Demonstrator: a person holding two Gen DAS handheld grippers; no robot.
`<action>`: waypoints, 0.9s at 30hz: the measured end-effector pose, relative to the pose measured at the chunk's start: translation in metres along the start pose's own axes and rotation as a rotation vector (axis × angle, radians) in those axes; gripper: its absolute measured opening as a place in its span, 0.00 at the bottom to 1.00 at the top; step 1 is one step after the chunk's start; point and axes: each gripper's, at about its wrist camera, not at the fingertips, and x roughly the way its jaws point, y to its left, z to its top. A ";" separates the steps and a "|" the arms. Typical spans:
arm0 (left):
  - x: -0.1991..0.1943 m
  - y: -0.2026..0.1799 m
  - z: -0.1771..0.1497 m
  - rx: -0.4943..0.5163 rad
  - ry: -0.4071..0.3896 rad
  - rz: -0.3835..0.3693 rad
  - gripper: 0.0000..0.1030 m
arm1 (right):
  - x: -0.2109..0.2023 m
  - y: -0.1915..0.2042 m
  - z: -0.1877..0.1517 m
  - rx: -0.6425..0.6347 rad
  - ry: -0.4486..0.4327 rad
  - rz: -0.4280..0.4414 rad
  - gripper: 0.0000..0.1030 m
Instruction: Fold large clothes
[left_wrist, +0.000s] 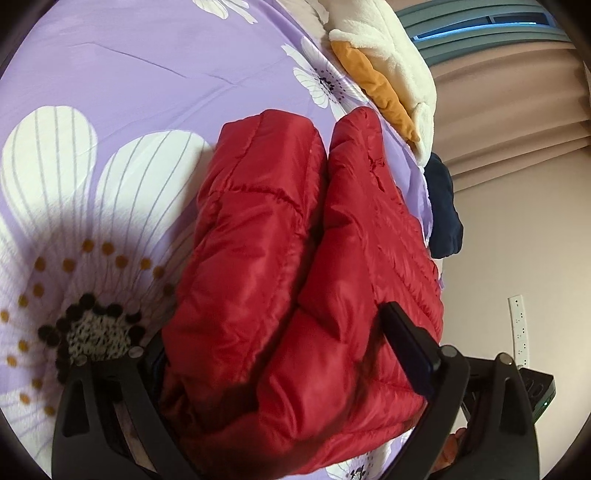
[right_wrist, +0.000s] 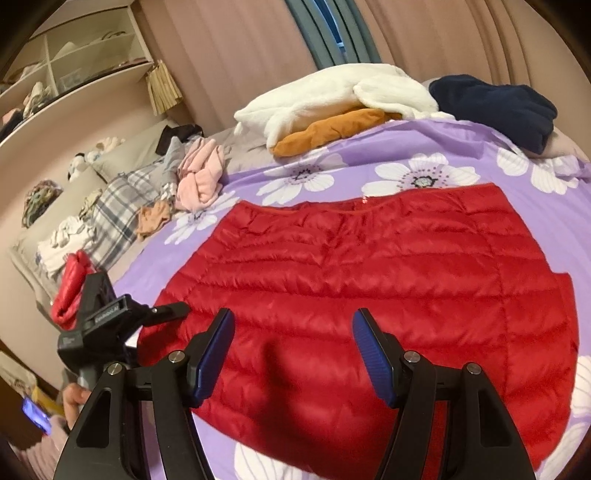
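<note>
- Red puffer jacket (right_wrist: 369, 280) — it lay spread flat on the purple flowered bedspread (right_wrist: 461, 147), its body smoothed out toward the far hem, one sleeve gathered up at your left side.
- Left gripper (left_wrist: 280, 354) — its fingers stood wide apart around the bunched red sleeve; padding bulged between them, but the pads did not appear to press on it, so I judge the sleeve was loose or nearly so.
- Right gripper (right_wrist: 293, 354) — its blue pads (right_wrist: 373, 358) stood apart, hovering over the near part of the jacket, with nothing between them.
- Pile of other clothes — a white fleece (right_wrist: 332, 92), an orange garment (right_wrist: 332, 129) and a dark blue one (right_wrist: 498, 107) sat at the far edge of the bed, well apart from the jacket.
- Risk one: the shell looked slick and springy; a sleeve laid over loosely could puff up and slide back off the body.
- Risk two: if you closed on a thick roll of padding instead of an edge, the pads could slip and drag the flat body into wrinkles.
- Risk three — the jacket lay close to the bed's edge on your left side; a strong pull that way could tip it off.
</note>
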 end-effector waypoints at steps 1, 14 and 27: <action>0.001 0.000 0.001 0.001 0.001 -0.003 0.93 | 0.003 0.001 0.003 -0.002 -0.003 0.000 0.65; -0.002 -0.006 0.001 0.047 -0.052 0.062 0.65 | 0.044 0.010 0.002 -0.053 0.023 -0.115 0.38; -0.017 -0.065 -0.012 0.300 -0.143 0.174 0.44 | 0.073 -0.004 -0.017 -0.021 0.056 -0.143 0.29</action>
